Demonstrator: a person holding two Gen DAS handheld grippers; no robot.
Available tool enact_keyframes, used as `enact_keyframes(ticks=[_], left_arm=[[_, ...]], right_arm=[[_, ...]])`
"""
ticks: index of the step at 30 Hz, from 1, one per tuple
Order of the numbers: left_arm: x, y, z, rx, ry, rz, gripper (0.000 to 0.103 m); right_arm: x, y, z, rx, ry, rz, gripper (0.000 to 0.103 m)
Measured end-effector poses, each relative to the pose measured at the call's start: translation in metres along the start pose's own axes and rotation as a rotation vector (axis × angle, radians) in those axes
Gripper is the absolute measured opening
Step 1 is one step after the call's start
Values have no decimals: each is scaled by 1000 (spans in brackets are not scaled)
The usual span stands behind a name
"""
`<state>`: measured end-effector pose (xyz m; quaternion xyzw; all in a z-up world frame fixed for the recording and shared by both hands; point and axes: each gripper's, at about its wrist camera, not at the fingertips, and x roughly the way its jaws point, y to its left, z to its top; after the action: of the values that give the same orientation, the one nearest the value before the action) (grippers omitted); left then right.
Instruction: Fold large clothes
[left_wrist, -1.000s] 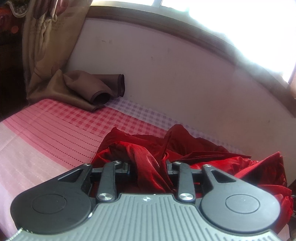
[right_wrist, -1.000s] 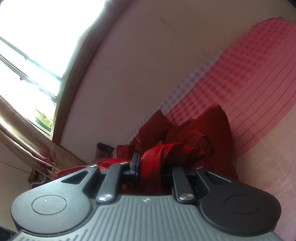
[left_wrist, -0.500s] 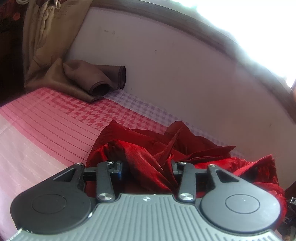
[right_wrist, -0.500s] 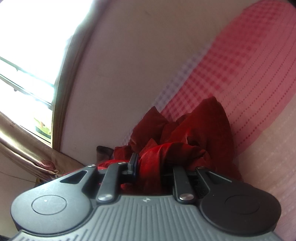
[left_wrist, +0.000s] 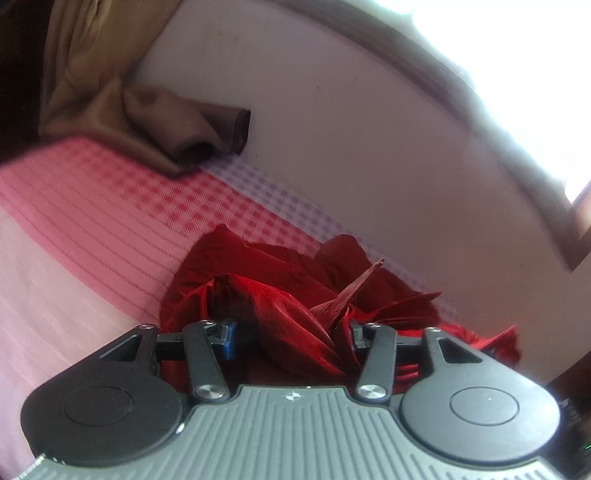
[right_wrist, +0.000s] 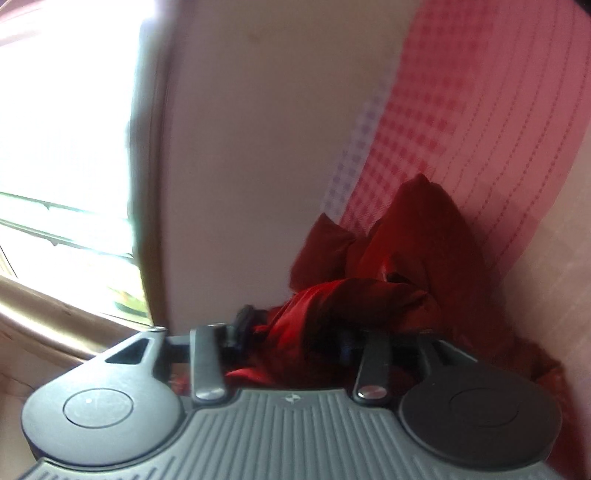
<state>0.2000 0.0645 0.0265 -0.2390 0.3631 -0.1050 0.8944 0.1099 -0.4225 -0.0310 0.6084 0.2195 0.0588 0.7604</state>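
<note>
We've just been opening both claws, left claw (left_wrist: 290, 328) and right claw (right_wrist: 291, 332), releasing the crumpled red garment (left_wrist: 280, 288) lying between them on the bed (left_wrist: 92, 221); next, regrasp an edge.

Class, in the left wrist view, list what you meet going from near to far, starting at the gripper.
left gripper → crumpled red garment → pink checked bedsheet → brown cloth → pale wall

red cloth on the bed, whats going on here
A person is working a crumpled red cloth on a pink checked bed with two handheld tools. Both the left claw and the right claw have just been opening, with folds of the cloth lying between their jaws. The cloth sits bunched by the wall, not yet folded.
</note>
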Motion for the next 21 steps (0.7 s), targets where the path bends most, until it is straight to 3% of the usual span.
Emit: enact_keyframes(ticks=[3,9,13,15,17,19,21], left_arm=[[6,10,8,-62,63,-27,55],[15,15,27,-9,206,-21,57],[19,25,35,-66,269,-84,59],[22,26,35,-79,274,-66,59],[22,19,33,-28,268,-55,60],[26,6,33,68,307,0,66],[26,0,36,94,356,-5,81]], right_arm=[[-2,4,1,-27,-20,-4,55],[-8,12,7,-95,-72,-37,63],[-1,20,4,-195,-69,-103,63],[0,25,0,-239,-81,-119,63],[2,30,-4,-306,-87,-157,63],[7,36,-8,-390,-76,-212,63],[11,41,-13,-464,-76,-258,63]])
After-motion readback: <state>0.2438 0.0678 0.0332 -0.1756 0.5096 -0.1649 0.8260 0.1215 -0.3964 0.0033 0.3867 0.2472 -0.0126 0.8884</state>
